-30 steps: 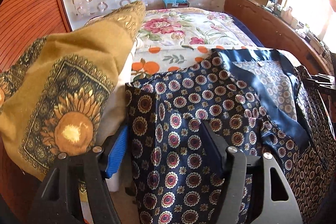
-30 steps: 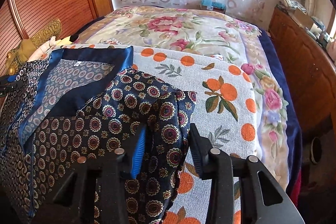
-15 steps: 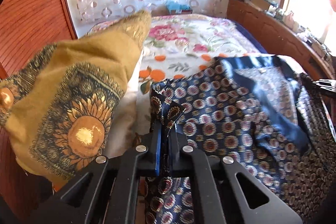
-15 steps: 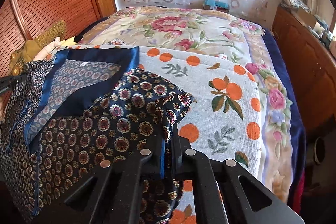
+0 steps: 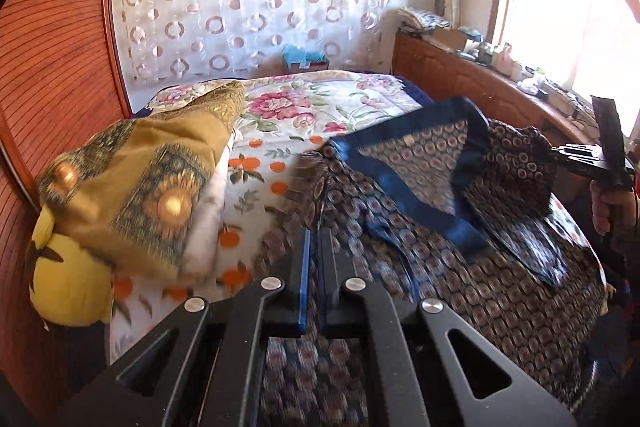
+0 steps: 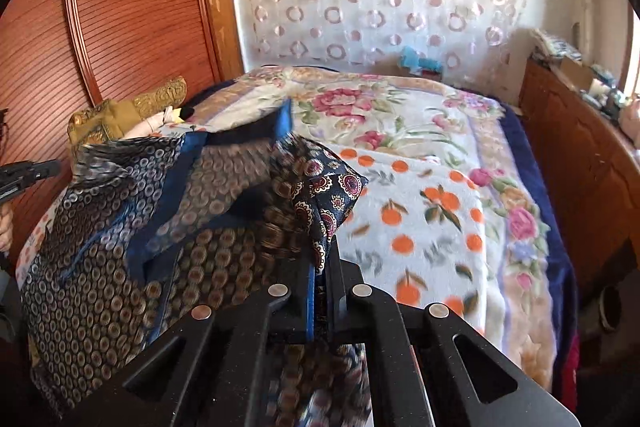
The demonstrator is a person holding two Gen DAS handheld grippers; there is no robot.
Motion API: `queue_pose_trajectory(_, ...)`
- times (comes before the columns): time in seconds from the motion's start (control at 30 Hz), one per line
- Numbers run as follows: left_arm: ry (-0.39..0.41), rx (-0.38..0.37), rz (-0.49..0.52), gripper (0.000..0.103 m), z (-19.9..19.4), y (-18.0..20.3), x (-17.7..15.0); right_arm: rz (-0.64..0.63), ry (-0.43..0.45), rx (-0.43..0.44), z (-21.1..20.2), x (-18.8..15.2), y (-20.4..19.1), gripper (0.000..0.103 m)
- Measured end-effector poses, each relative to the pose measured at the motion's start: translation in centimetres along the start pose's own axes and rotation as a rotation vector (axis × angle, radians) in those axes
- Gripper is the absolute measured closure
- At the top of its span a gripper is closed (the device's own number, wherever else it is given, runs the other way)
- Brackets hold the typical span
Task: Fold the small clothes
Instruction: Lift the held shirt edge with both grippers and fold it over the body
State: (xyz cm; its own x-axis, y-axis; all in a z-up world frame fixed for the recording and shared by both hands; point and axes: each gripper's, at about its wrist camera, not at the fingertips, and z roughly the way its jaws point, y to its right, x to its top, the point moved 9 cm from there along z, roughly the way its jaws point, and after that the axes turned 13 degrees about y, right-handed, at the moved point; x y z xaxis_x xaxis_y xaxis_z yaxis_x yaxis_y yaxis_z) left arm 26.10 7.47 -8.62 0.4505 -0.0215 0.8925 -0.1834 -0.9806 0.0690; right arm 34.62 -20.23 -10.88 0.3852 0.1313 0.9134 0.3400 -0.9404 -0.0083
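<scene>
A navy garment with round medallion print and blue satin trim lies spread on the bed, its near edge raised. My left gripper is shut on the garment's near left corner; the cloth there is blurred. In the right wrist view my right gripper is shut on the garment's near right corner, which bunches up above the fingertips. Each gripper also shows in the other's view: the right gripper at the far right with a hand under it, the left gripper at the far left.
The bed carries an orange-fruit blanket over a floral quilt. A mustard sunflower cushion and a yellow plush toy lie at the left by the wooden wardrobe. A cluttered wooden sideboard runs along the right.
Both grippers went from open around the garment's near corners to shut on them, then rose and moved forward over the bed, lifting the near edge.
</scene>
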Motion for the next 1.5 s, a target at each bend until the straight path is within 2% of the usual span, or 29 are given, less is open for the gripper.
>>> queue_pose_trajectory(0.13, -0.003, -0.009, -0.006, 0.099, -1.8, 0.5, -1.9, -0.002, -0.011, 0.013, -2.9, -2.8, -1.5, 0.100)
queue_pose_trajectory(0.3, -0.021, 0.063, 0.074, 0.098, 0.8, -0.4, -1.3, -0.055, -0.050, -0.029, -3.6, -4.2, -2.7, 0.100)
queue_pose_trajectory(0.33, -0.028, 0.078, 0.094, 0.088, 1.4, -0.6, -1.3, -0.055, -0.051, -0.037, -3.5, -4.0, -2.7, 0.100)
queue_pose_trajectory(0.37, -0.045, 0.079, 0.109, 0.065, 2.5, -0.7, -1.0, -0.047, -0.054, -0.038, -3.1, -3.8, -2.6, 0.100)
queue_pose_trajectory(0.4, -0.052, 0.064, 0.107, 0.055, 3.1, -0.7, -0.9, -0.039, -0.056, -0.036, -2.9, -3.5, -2.7, 0.100)
queue_pose_trajectory(0.43, -0.056, 0.043, 0.095, 0.049, 3.8, -0.7, -0.6, -0.036, -0.057, -0.035, -2.6, -3.4, -2.7, 0.100)
queue_pose_trajectory(0.5, -0.087, 0.018, 0.072, 0.047, 5.6, -0.8, -0.3, -0.041, -0.061, -0.030, -1.9, -3.0, -2.7, 0.100)
queue_pose_trajectory(0.6, -0.094, 0.051, 0.114, 0.047, 7.8, -0.8, 0.2, -0.063, -0.068, -0.028, -1.0, -2.7, -2.8, 0.100)
queue_pose_trajectory(0.7, -0.148, 0.022, 0.113, 0.047, 10.4, -0.5, -0.2, -0.062, -0.069, -0.023, -0.5, -2.9, -2.4, 0.100)
queue_pose_trajectory(0.73, -0.160, 0.030, 0.119, 0.048, 11.1, -0.5, -0.4, -0.061, -0.068, -0.021, -0.3, -2.9, -2.1, 0.100)
queue_pose_trajectory(0.8, -0.187, 0.049, 0.144, 0.069, 12.6, -0.8, -0.7, -0.056, -0.066, -0.022, 0.1, -3.0, -2.0, 0.100)
queue_pose_trajectory(0.83, -0.205, 0.079, 0.156, 0.089, 13.0, -1.2, -0.8, -0.054, -0.066, -0.025, 0.3, -3.0, -1.9, 0.100)
queue_pose_trajectory(0.87, -0.208, 0.094, 0.156, 0.098, 13.0, -1.6, -0.9, -0.053, -0.065, -0.028, 0.5, -3.1, -1.7, 0.100)
queue_pose_trajectory(1.03, -0.141, 0.090, 0.140, 0.101, 9.4, -2.0, 0.2, -0.035, -0.037, -0.024, -0.1, -3.2, -1.4, 0.100)
queue_pose_trajectory(1.23, -0.011, 0.084, 0.094, 0.101, 0.2, -1.8, 0.5, 0.006, 0.035, -0.002, -3.6, -3.8, -1.6, 0.100)
queue_pose_trajectory(1.4, 0.026, 0.080, 0.047, 0.101, -6.3, -1.8, -3.2, 0.063, 0.099, 0.014, -8.7, -5.6, -1.5, 0.100)
queue_pose_trajectory(1.5, 0.018, 0.082, 0.015, 0.101, -8.4, -1.8, -6.3, 0.094, 0.091, 0.016, -11.0, -8.1, -1.3, 0.100)
